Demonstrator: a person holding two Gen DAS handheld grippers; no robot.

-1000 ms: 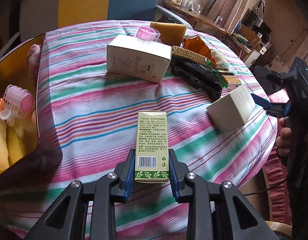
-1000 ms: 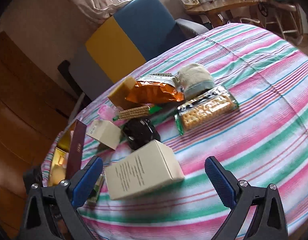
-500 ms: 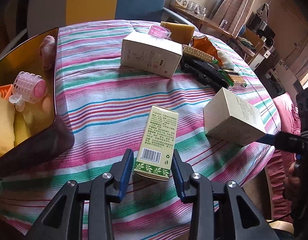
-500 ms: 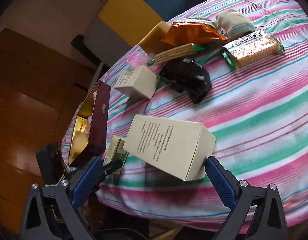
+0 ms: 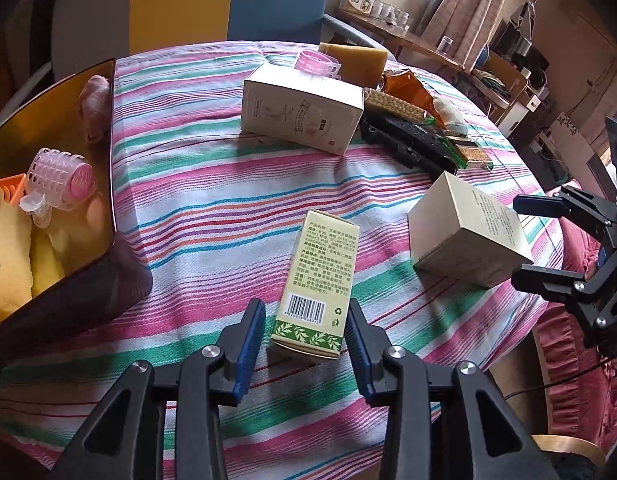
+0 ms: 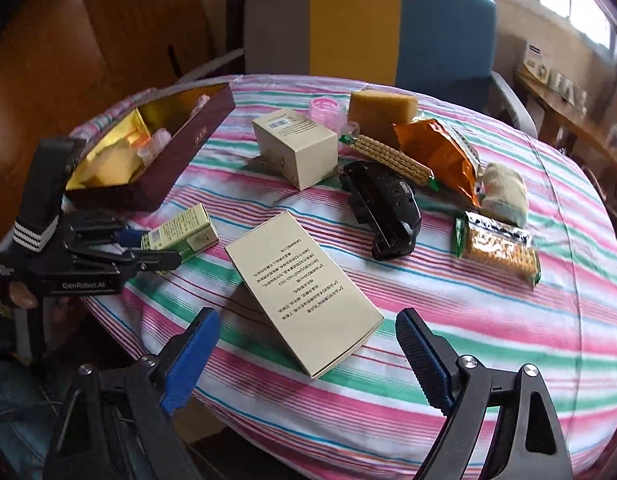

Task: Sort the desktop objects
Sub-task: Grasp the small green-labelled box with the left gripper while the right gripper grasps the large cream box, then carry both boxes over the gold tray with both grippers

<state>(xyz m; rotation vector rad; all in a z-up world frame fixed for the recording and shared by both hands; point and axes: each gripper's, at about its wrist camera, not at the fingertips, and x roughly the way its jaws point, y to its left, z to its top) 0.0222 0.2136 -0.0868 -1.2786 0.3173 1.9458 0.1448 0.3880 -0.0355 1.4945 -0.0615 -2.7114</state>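
A green and cream carton [image 5: 318,276] lies flat on the striped tablecloth, its barcode end between the blue pads of my left gripper [image 5: 306,336]. The jaws are opening and a gap shows on each side of the carton. In the right wrist view the same carton [image 6: 180,234] sits at the left gripper [image 6: 156,248] tips. A beige box [image 6: 304,292] with printed text lies tilted near the table's front edge. My right gripper [image 6: 308,360] straddles its near corner; its jaws are closing, and neither pad touches the box.
A maroon box [image 5: 108,160] with gold lining holds a pink hair roller [image 5: 60,180] and yellow sponges. Farther back lie a white carton [image 5: 304,108], a black stapler [image 6: 384,208], an orange snack bag [image 6: 440,152], a cracker packet [image 6: 496,248] and a rolled sock [image 6: 504,188].
My left jaws have let go of the green carton and spread apart; the carton now lies slightly askew. My right gripper has rolled level and swung over the beige box, its jaws narrowing.
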